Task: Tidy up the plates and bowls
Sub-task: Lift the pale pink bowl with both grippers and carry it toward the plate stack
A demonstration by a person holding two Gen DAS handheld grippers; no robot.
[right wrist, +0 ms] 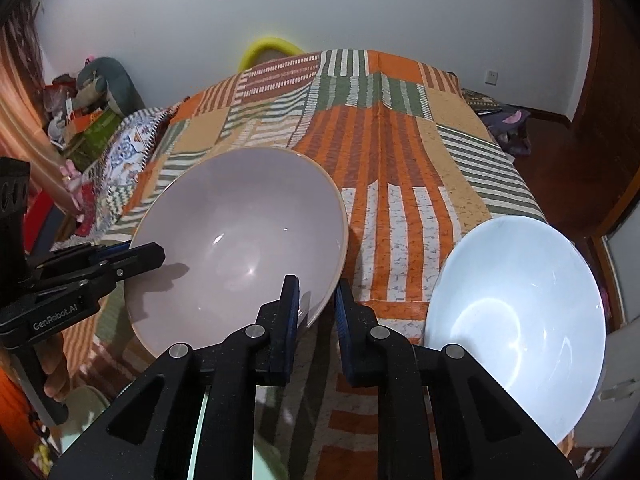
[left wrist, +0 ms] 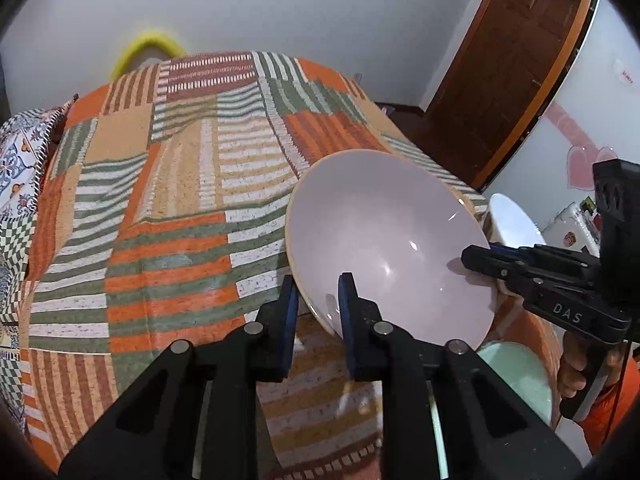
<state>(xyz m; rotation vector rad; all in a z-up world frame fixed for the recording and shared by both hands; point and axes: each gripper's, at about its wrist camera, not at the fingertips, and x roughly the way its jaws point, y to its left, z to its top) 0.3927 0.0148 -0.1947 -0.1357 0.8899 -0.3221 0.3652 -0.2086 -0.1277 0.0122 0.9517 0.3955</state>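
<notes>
A pale lilac bowl (left wrist: 384, 240) with a tan rim is held up over the patchwork-covered table. My left gripper (left wrist: 318, 304) is shut on its near rim, one finger inside and one outside. My right gripper (right wrist: 318, 304) is shut on the opposite rim; the bowl also shows in the right wrist view (right wrist: 240, 240). The right gripper shows in the left wrist view (left wrist: 476, 258), and the left gripper in the right wrist view (right wrist: 152, 254). A pale blue bowl (right wrist: 516, 320) sits to the right on the table. A mint green dish (left wrist: 520, 376) lies below the lifted bowl.
The table carries an orange, green and white striped patchwork cloth (left wrist: 180, 208). A yellow chair back (left wrist: 148, 46) stands behind its far edge. A wooden door (left wrist: 508, 72) is at the right. A patterned cushion (left wrist: 20, 148) lies at the left edge.
</notes>
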